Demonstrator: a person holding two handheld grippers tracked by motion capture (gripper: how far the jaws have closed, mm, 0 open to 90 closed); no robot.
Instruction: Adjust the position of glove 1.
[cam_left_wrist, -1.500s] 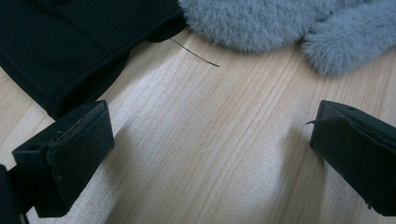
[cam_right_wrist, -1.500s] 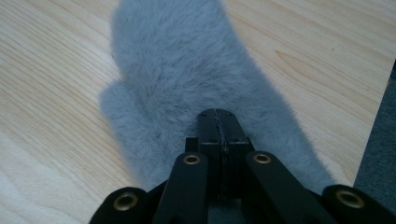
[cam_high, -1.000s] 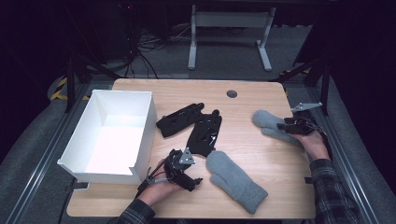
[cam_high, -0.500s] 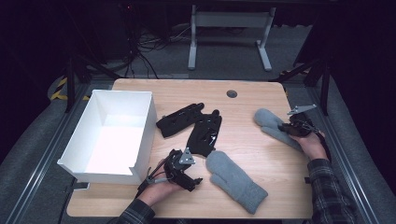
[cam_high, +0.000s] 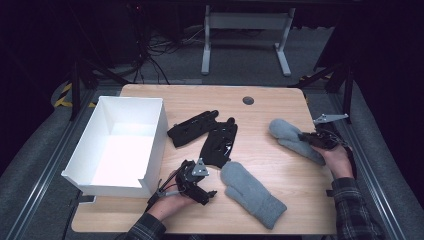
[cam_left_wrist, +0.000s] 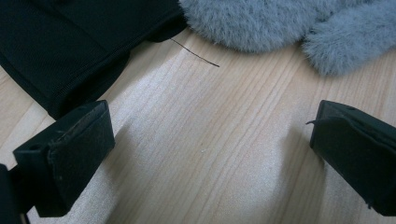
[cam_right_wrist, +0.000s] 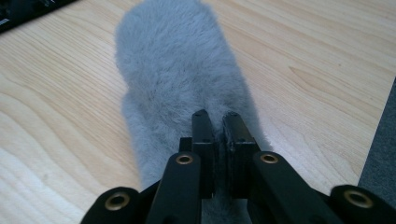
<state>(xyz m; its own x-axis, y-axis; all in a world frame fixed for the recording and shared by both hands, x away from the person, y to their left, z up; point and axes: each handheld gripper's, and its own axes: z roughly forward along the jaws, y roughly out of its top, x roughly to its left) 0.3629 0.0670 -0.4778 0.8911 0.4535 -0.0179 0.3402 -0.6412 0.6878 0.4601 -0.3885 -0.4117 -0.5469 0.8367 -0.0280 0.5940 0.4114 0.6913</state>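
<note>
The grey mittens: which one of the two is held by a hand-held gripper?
The grey mitten near the table's right edge: the right hand-held gripper is shut on its cuff. The other grey mitten lies free at the front edge.

On the worktop (cam_high: 270, 100) a box (cam_high: 150, 145) sits at the left. Two gloves (cam_high: 192, 127) (cam_high: 220, 142) lie side by side at the middle. One mitten (cam_high: 252, 192) lies near the front edge, just right of the left claw (cam_high: 207, 192); another mitten (cam_high: 287, 135) lies far right.

wooden table (cam_high: 280, 107) bears white box (cam_high: 120, 145), two black gloves (cam_high: 207, 135), two grey mittens (cam_high: 252, 192).
</note>
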